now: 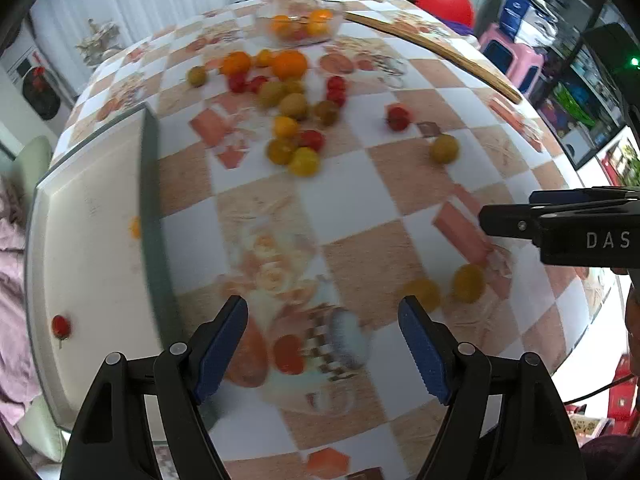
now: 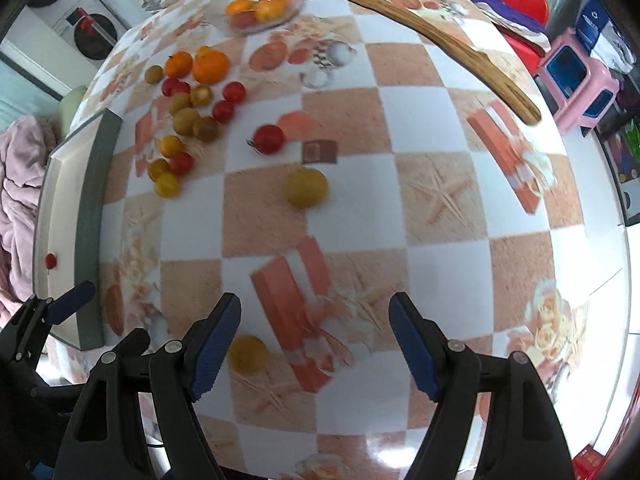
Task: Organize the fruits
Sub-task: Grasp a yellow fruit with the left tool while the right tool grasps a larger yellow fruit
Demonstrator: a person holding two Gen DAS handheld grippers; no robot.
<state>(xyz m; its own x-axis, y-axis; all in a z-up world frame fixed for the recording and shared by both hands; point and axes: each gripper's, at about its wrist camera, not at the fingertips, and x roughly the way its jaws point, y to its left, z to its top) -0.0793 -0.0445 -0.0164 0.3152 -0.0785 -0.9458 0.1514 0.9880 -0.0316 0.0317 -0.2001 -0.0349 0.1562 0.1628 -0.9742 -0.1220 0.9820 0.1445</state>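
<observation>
Cherry tomatoes and small oranges lie in a loose cluster on the checked tablecloth. A clear bowl at the far end holds several oranges. My left gripper hangs open over bare cloth, nothing between its fingers. My right gripper is open too, with a yellow tomato on the cloth just beside its left finger. Apart from the cluster lie a yellow-green tomato and a red one. A white tray on the left holds a red tomato.
A long wooden utensil lies at the table's far right. Two yellow tomatoes sit below the right gripper in the left wrist view. The left gripper shows at the right wrist view's lower left. Pink stools stand beyond the edge.
</observation>
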